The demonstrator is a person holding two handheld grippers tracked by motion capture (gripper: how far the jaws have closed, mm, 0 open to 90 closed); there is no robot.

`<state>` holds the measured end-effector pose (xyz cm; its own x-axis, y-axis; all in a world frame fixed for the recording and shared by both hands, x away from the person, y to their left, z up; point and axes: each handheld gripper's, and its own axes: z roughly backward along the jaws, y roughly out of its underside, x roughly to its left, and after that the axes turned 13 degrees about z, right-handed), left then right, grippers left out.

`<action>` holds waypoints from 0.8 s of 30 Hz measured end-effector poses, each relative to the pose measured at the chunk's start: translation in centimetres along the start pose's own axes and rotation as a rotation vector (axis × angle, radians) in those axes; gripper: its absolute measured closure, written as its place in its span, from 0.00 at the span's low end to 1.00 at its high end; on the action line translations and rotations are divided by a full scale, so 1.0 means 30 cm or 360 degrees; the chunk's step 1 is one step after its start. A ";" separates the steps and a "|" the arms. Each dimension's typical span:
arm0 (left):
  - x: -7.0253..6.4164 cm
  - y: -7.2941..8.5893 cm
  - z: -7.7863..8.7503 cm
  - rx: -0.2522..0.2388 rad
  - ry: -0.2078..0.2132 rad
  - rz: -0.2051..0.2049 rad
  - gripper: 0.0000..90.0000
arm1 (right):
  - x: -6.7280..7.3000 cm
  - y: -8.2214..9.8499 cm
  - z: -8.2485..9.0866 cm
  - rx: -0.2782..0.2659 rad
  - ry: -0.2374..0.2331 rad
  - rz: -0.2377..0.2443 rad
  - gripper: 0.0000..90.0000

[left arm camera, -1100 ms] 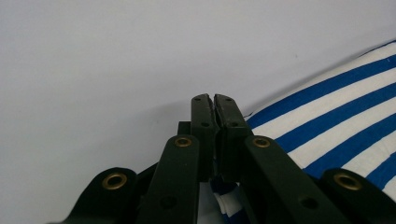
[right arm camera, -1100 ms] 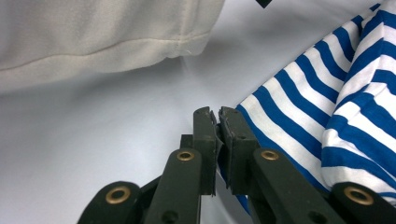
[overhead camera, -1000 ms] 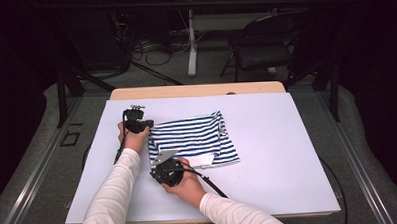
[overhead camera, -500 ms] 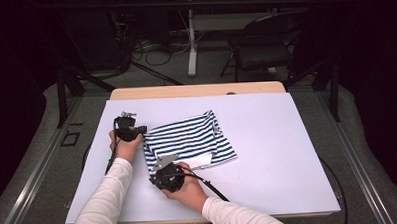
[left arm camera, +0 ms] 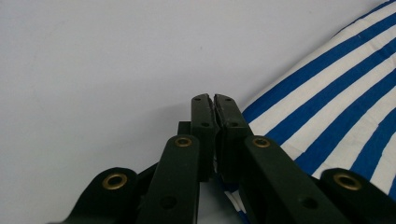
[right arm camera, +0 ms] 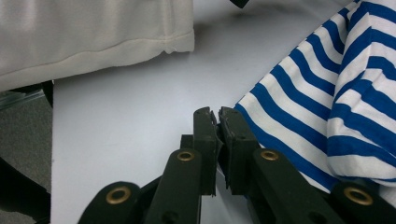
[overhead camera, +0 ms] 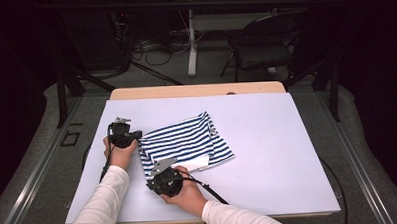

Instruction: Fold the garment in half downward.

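1. The left gripper [overhead camera: 132, 138] sits at the left edge of the striped cloth [overhead camera: 187, 142], which spreads away from it to the right across the desk [overhead camera: 267, 139].
2. In the left gripper view its jaws stand together, and a bit of blue-and-white fabric shows low between them, so it is clamped on the cloth's edge [left arm camera: 327, 102].
3. The right gripper [overhead camera: 161, 176] lies at the cloth's near edge, beside a plain white patch of the fabric, with the cloth reaching away from it toward the far side of the desk.
4. In the right gripper view its jaws are pressed together too; the striped fabric [right arm camera: 317, 93] runs up to them on the right, and a sliver seems caught between them.
5. The cloth is soft knit, with even blue and white stripes, roughly rectangular but rumpled, with a raised fold just right of the right gripper.
6. The desk is smooth, matte and pale, with a wooden strip at its far edge.
7. A cream ribbed sleeve [right arm camera: 93, 32] with a stitched hem lies beyond the right gripper.
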<state>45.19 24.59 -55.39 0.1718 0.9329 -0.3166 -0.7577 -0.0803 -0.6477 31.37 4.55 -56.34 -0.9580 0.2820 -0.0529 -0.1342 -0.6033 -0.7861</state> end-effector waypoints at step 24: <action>0.029 0.043 0.057 -0.0004 0.0008 0.0007 0.97 | 0.048 -0.008 0.004 -0.0033 -0.0063 0.0022 0.95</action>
<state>43.29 25.91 -55.31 0.1716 0.9307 -0.3229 -0.7567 -0.0854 -0.6482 30.00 5.01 -56.16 -0.9690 0.2439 -0.0398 -0.1161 -0.5914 -0.7980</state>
